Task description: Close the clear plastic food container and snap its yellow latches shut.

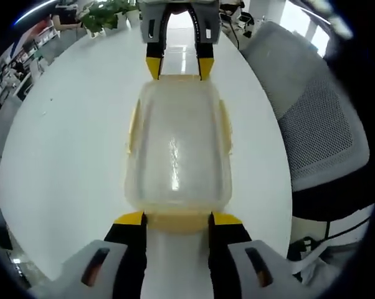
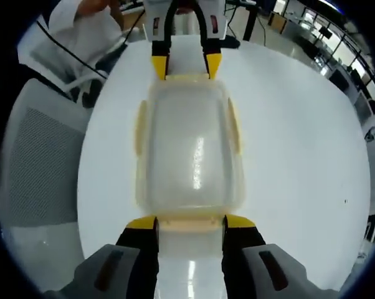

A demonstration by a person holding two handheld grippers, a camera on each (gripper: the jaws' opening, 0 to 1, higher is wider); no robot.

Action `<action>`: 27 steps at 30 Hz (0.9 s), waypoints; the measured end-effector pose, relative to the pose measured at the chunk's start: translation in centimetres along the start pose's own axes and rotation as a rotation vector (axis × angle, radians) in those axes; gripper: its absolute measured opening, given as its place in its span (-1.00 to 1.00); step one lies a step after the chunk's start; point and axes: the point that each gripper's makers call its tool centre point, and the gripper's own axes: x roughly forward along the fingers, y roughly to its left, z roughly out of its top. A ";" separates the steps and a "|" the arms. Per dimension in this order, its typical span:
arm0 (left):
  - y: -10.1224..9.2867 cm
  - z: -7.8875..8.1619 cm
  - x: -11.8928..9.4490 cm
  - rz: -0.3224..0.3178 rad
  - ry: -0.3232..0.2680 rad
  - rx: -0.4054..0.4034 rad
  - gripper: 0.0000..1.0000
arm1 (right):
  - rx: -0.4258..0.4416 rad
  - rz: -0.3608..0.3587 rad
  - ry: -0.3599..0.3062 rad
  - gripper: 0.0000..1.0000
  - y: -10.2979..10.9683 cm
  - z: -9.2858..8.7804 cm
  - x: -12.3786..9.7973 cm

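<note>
Flanking the container [image 1: 178, 152] on a white table [image 1: 69, 156], a mesh chair [image 1: 318, 137].

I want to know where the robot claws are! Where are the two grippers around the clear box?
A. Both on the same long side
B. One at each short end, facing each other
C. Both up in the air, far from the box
B: the left gripper sits at one short end of the container, and the right gripper faces it from the opposite end.
</note>
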 end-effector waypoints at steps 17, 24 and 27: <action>0.1 1.8 -3.3 0.011 0.015 -0.002 -0.26 | -0.006 0.012 -0.037 -0.25 -0.1 0.8 -3.8; 0.3 2.1 -3.5 0.013 0.020 -0.003 -0.26 | -0.012 0.006 -0.028 -0.24 -0.3 0.7 -4.2; 0.4 2.3 -3.4 0.016 0.017 -0.003 -0.26 | -0.013 0.004 -0.024 -0.24 -0.4 0.6 -4.3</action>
